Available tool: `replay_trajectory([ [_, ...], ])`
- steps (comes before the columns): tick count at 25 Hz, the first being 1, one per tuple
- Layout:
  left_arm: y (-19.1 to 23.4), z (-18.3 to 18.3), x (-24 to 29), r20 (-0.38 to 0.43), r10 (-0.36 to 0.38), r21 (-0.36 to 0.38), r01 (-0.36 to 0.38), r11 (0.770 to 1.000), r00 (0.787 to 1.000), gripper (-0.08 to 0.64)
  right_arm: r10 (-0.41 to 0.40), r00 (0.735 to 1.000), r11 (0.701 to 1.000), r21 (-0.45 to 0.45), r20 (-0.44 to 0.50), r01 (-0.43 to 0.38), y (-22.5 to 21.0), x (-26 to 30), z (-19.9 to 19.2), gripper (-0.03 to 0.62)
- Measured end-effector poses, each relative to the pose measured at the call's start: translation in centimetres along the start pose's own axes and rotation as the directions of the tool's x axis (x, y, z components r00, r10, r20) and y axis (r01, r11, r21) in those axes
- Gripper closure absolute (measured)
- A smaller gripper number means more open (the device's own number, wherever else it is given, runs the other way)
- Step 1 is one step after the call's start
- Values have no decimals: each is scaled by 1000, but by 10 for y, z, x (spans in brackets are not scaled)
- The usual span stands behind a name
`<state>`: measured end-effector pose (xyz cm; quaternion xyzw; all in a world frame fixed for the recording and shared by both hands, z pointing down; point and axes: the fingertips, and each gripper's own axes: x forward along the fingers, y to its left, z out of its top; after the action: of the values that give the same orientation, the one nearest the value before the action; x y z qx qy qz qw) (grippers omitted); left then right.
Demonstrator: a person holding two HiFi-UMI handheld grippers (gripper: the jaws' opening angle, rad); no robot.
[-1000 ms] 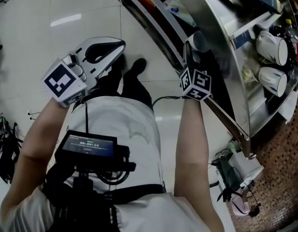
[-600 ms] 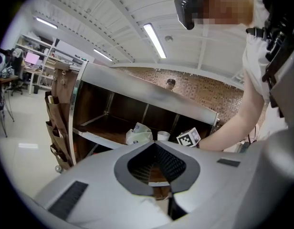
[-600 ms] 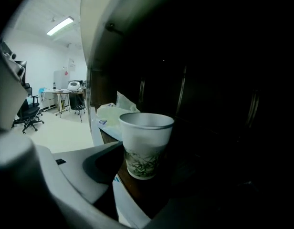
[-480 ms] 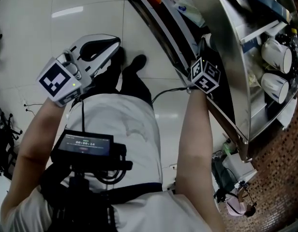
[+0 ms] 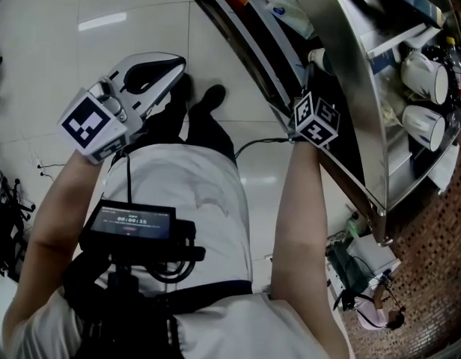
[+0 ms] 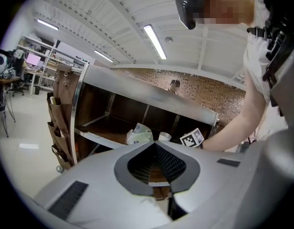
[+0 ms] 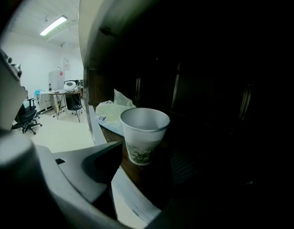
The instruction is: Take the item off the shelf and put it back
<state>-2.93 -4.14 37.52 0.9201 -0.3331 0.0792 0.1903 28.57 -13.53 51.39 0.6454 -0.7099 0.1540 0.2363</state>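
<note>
Since the paper cup point(image 7: 144, 135) looks light and thin-walled, a gentle mid-wall pinch should suit it; it stands on the shelf point(image 7: 130, 194) just ahead of the right gripper point(image 7: 147, 173), whose jaws, just opened wider, hold nothing. Only that gripper's view shows them; in the head view the shelf hides them. The left gripper point(image 6: 154, 146) is closed and empty

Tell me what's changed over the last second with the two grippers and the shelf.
The right gripper reached forward from the edge of the shelf into it, toward the paper cup. Its jaws have just been opening wider and grip nothing yet. The left gripper stayed about where it was, jaws shut and empty. The cup stands upright, untouched.
</note>
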Motion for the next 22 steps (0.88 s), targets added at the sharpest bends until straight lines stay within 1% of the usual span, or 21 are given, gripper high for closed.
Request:
replay_trajectory([
  [3,-4,3,0,-12,-3,-1,3,1000,1000,551,4,1000,999,32,-5,-4,1,-15,-8,279],
  [5,-6,6,-1,-18,-4,2,4,1000,1000,551,18,1000,999,49,-13,-17,4,-28,-12,279],
  [6,-5,7,-2,-18,-4,10,4,1000,1000,551,31,999,997,74,-21,-30,7,-34,-14,281],
  [8,-4,13,-3,-11,-12,32,13,999,1000,551,70,997,988,141,-39,-64,18,-49,-16,281],
  [10,-5,21,-3,-5,-26,51,26,998,1000,551,115,992,977,187,-42,-105,36,-64,-12,281],
  [14,-9,34,0,2,-55,86,55,995,998,551,221,975,948,232,22,-220,79,-90,11,284],
  [15,-13,36,1,2,-60,93,59,994,998,551,255,966,938,233,41,-258,89,-96,18,303],
  [17,-21,38,2,7,-62,103,61,993,998,551,324,943,917,219,71,-332,107,-108,31,382],
  [18,-26,38,1,14,-63,106,61,993,998,551,353,932,909,206,83,-362,114,-116,39,398],
  [20,-32,40,-1,22,-67,109,64,992,998,551,390,914,899,169,113,-405,125,-130,58,449],
  [22,-35,46,-2,27,-76,124,72,990,997,551,411,899,895,119,151,-429,134,-141,82,512],
])
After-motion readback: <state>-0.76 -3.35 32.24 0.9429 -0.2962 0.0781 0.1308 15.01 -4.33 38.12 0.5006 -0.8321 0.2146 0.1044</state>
